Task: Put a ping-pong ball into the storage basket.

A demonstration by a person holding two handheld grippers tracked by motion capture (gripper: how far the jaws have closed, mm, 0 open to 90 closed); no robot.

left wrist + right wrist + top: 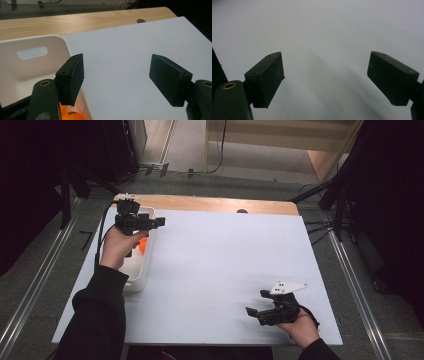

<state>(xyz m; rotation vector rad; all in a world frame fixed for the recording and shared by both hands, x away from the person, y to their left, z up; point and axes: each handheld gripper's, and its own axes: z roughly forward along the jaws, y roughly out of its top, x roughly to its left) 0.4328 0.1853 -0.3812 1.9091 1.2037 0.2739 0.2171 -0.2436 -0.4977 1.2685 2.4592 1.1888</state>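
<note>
We see a white bin [141, 270] lying along the left edge of the white table [225, 270], at about nine o'clock from the table's middle, with its long side running from near to far. In the high view an orange ball [143, 245] shows inside it, against the wall that faces the table's middle; the arm and hand above hide much of the bin's inside, so we cannot tell whether more lies there. In the left gripper view the bin [37, 72] has a rounded far corner and a slot handle cut into its end wall, its far part is bare white, and orange balls [71, 115] sit at the near bottom, partly behind the left jaw; we cannot count them. Our left gripper [150, 222] hangs above the bin's far half, at roughly ten o'clock on the table, and in its own view the left gripper [117, 80] has its jaws spread wide with nothing between them, one jaw over the bin's rim and the other over bare table. Our right gripper [260, 304] sits low near the table's front edge at about five o'clock, well apart from the bin. In its own view the right gripper [325, 82] is likewise gaping wide and grips nothing, with plain white table beneath.
</note>
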